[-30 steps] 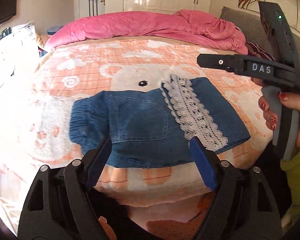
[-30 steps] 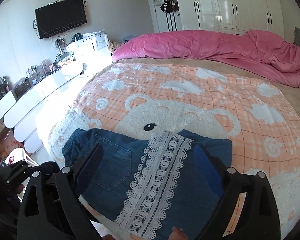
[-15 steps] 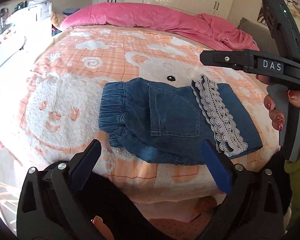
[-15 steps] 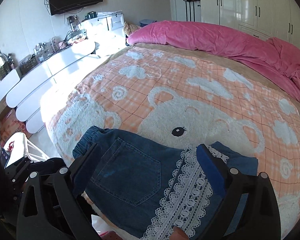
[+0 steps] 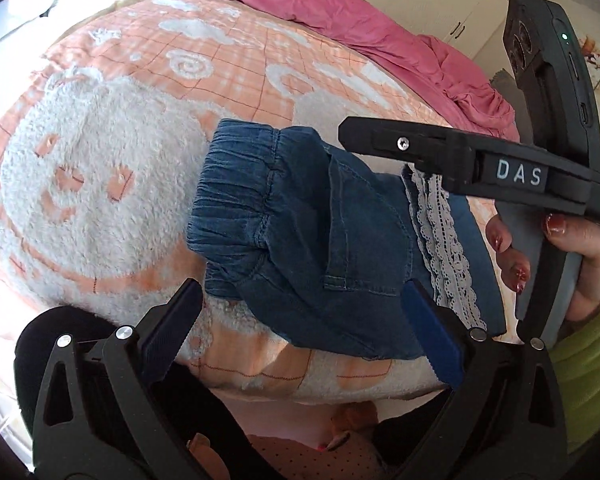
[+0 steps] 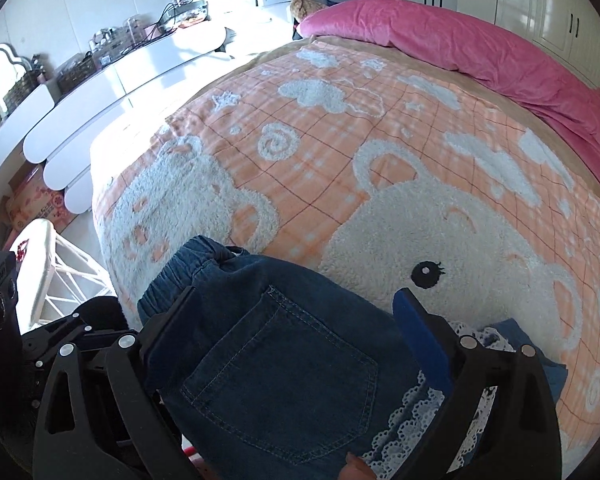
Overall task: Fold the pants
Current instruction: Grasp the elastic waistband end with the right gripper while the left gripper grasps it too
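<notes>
Folded denim pants — long axis crosswise, waistband leftward.

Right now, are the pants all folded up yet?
Nearly. The jeans already lie folded on the blanket, their lace hem laid over the seat. Nothing is in hand: the left gripper and right gripper hover open. Possibly one more fold remains.

Orange checked blanket with white fleecy bear and cloud figures, spread over bed. Pink duvet, bunched along far edge. White wardrobe behind. White scalloped shelves alongside, cluttered top.
</notes>
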`<state>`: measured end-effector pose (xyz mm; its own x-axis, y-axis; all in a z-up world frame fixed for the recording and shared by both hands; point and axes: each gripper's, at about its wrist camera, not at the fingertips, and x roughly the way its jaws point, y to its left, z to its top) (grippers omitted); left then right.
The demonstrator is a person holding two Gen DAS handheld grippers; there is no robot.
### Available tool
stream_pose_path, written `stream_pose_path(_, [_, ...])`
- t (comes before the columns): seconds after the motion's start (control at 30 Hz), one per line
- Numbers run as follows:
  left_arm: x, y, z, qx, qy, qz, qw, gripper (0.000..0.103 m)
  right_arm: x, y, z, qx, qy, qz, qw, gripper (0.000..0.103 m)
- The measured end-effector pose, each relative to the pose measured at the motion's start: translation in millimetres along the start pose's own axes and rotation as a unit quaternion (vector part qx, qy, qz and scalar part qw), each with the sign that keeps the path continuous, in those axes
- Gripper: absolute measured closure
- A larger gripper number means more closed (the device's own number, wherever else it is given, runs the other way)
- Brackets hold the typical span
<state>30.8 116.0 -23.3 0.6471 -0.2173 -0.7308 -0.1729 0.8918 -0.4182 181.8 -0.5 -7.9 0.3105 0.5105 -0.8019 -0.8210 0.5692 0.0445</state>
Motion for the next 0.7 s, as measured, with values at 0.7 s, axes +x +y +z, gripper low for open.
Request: stream_pose_path(0.7, [22, 20, 1, -0.025, -0.021, -0.001, 0.9995, 0.047, 89, 13, 14, 0.011, 0.095, 0.122, 0.988, 0.014])
